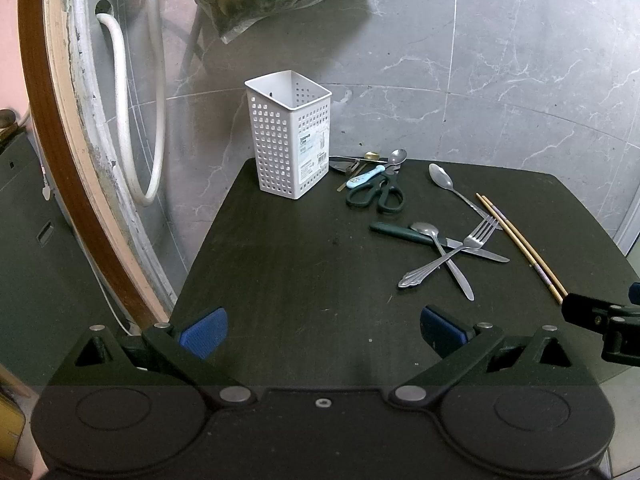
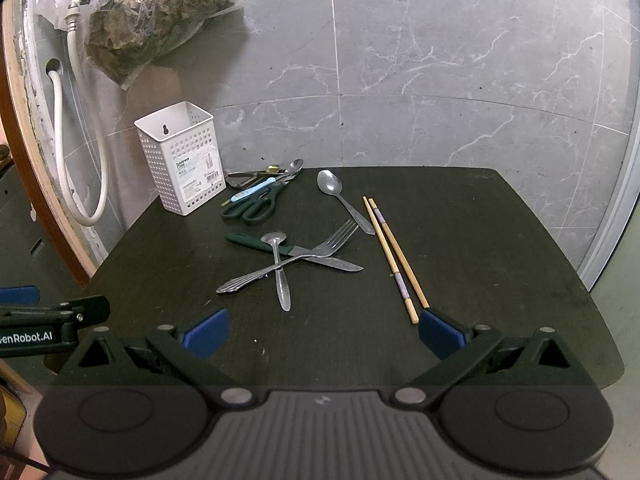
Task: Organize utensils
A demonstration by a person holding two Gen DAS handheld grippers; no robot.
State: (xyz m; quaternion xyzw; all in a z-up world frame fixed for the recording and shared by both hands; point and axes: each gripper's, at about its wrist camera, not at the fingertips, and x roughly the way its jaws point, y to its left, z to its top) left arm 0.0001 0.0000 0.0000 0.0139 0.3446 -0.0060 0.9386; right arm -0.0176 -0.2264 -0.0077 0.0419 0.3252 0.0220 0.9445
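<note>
Perforated white plastic caddy [image 2: 180, 160] stands beside scattered steel cutlery [image 2: 288, 264] on dark woodgrain table [image 2: 480, 280]

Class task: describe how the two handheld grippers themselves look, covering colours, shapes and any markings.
Both the left gripper and right gripper are matt black, with angular linkage arms, silver pivot pins, round housings and ribbed blue pads. In the right wrist view, white "GenRobot.AI" lettering marks the left one's side.
</note>
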